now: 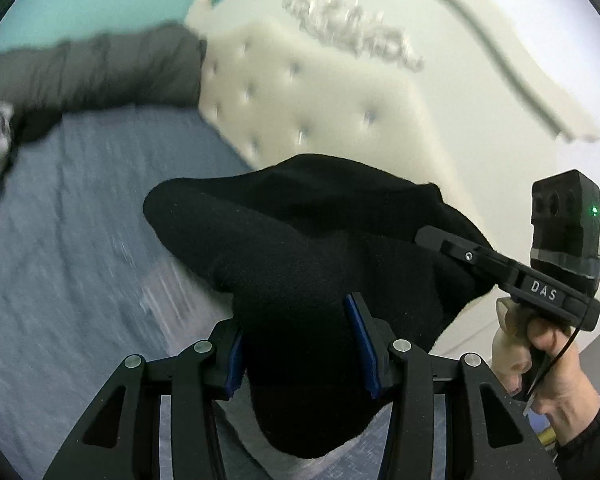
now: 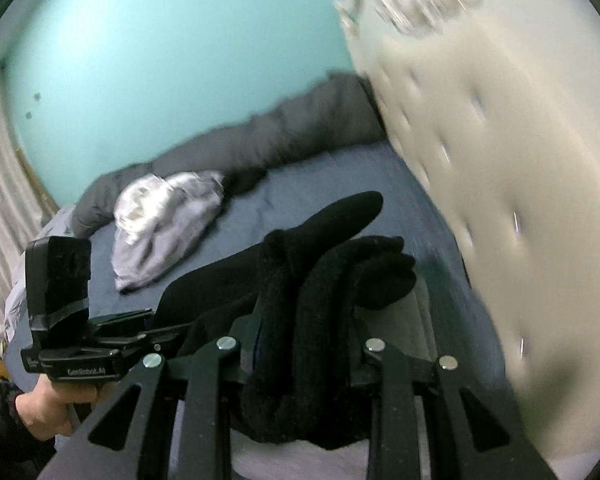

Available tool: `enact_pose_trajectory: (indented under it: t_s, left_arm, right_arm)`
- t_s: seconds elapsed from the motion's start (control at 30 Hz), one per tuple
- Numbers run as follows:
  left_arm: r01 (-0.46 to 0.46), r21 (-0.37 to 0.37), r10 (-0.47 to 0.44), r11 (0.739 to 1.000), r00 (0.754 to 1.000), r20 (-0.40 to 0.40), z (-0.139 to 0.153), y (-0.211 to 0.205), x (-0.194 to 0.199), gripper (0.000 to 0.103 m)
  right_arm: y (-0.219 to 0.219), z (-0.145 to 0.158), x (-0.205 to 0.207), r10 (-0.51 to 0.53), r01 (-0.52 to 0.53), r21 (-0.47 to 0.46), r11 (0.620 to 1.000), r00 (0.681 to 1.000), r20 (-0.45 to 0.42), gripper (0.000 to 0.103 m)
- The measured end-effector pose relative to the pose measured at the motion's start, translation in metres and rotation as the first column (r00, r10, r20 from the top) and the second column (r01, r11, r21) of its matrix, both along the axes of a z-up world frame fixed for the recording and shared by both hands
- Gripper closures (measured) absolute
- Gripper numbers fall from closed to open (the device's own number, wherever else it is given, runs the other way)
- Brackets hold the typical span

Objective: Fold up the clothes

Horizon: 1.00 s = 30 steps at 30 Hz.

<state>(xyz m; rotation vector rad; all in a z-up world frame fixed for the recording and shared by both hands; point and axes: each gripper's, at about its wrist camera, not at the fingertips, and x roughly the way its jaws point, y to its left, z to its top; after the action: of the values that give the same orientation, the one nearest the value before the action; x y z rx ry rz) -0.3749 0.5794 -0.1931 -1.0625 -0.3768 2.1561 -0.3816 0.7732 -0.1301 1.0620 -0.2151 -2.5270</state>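
Left wrist view shows the left gripper (image 1: 300,344) clamped on a black garment (image 1: 300,248), lifted above the blue bed (image 1: 80,208); the right gripper (image 2: 300,344) grasps the same garment beside the cream headboard (image 2: 520,184).

The blue bed (image 2: 332,176) lies open ahead of both grippers, a broad bare stretch of sheet. A tufted cream headboard (image 1: 320,92) walls off the right side, close beside the black garment (image 1: 300,240) bunched and lifted between the left gripper (image 1: 300,344) and the right gripper (image 2: 296,344). A grey rolled duvet (image 2: 260,140) bars the far edge along the teal wall (image 2: 160,60). A pale crumpled cloth (image 2: 164,216) takes up the sheet's far left part, touching the duvet. The garment itself fills the gap between both pairs of fingers, and each gripper crowds the other's side.
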Motion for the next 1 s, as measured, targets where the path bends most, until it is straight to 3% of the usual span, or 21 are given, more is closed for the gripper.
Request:
enact_pose_trajectory:
  t_s: [0.07,0.17,0.5,0.6,0.73,0.83,0.93,1.0]
  left_arm:
    - [0.013,-0.002,-0.012,1.0,0.997,0.071,-0.032,0.012,0.002,0.054]
    - [0.031,-0.01,-0.03,0.999,0.997,0.071,-0.047,0.018,0.013,0.054]
    - [0.013,0.105,-0.026,0.994,0.991,0.129,-0.033,0.006,0.033,0.054]
    - [0.022,0.079,-0.037,0.997,0.981,0.191,-0.044,0.008,0.03,0.054]
    - [0.014,0.113,-0.042,0.994,0.967,0.251,-0.06,0.0,0.035,0.054]
    - [0.031,0.107,-0.059,0.994,0.961,0.269,-0.066,-0.005,0.037,0.05]
    - [0.038,0.069,-0.053,0.997,0.969,0.239,-0.057,-0.016,0.041,0.042]
    - [0.041,0.013,-0.043,0.999,0.982,0.184,-0.044,-0.021,0.045,0.042]
  right_arm:
    - [0.011,-0.029,0.002,-0.018,0.018,0.008,1.0,0.998,0.058,0.076]
    - [0.031,-0.053,0.011,-0.042,0.046,-0.036,0.998,0.994,0.098,0.076]
    - [0.059,-0.044,0.022,-0.058,0.086,-0.195,0.977,0.988,0.146,0.076]
    - [0.056,-0.053,0.021,-0.064,0.095,-0.138,0.986,0.975,0.212,0.076]
    - [0.059,-0.065,0.026,-0.083,0.116,-0.121,0.986,0.965,0.249,0.074]
    - [0.06,-0.067,0.034,-0.114,0.13,-0.054,0.99,0.965,0.236,0.061]
    - [0.062,-0.062,0.043,-0.147,0.148,0.011,0.989,0.969,0.198,0.055]
    - [0.066,-0.053,0.051,-0.199,0.194,0.048,0.98,0.968,0.152,0.05]
